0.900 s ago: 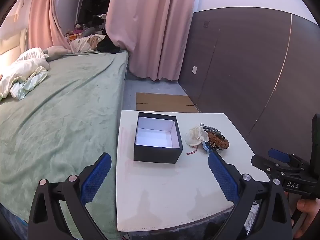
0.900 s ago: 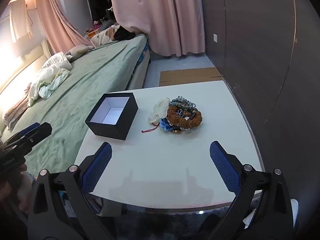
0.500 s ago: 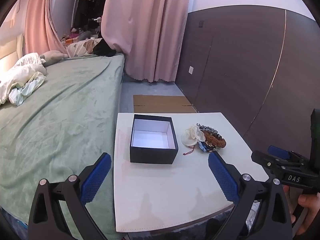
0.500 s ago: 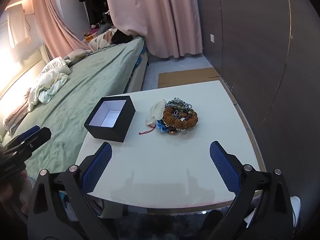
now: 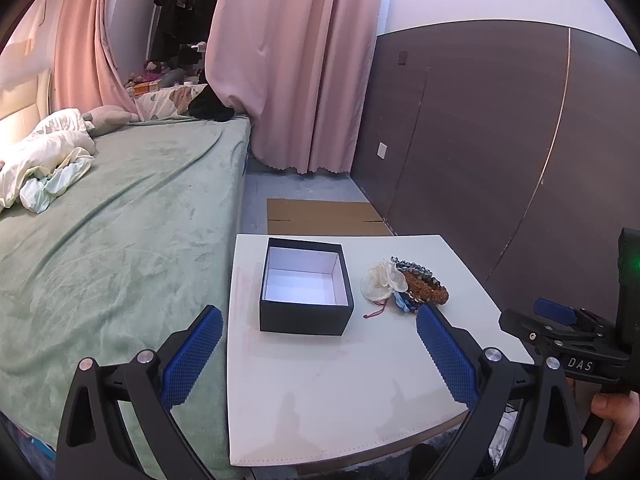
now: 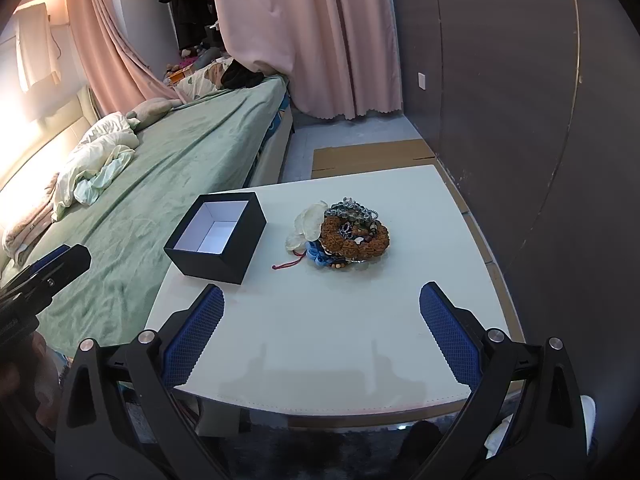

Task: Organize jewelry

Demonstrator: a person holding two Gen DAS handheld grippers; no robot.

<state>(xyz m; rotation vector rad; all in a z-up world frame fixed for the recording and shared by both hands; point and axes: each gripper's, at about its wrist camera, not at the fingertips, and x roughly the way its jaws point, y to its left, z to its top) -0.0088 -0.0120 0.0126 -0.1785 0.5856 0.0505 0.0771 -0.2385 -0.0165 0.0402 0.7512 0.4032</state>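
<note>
An open black box with a white empty inside stands on the white table; it also shows in the right wrist view. To its right lies a heap of jewelry: brown bead bracelets, dark beads, a white shell-like piece, something blue and a red cord. My left gripper is open and empty, above the table's near edge, short of the box. My right gripper is open and empty, above the near edge, short of the heap.
A bed with a green blanket borders the table's left side. A dark panel wall runs along the right. Flat cardboard lies on the floor beyond the table, pink curtains behind it.
Both grippers have drawn back and risen a little, so the table, box and jewelry look smaller and farther. Both stay open. Nothing on the table has moved.
</note>
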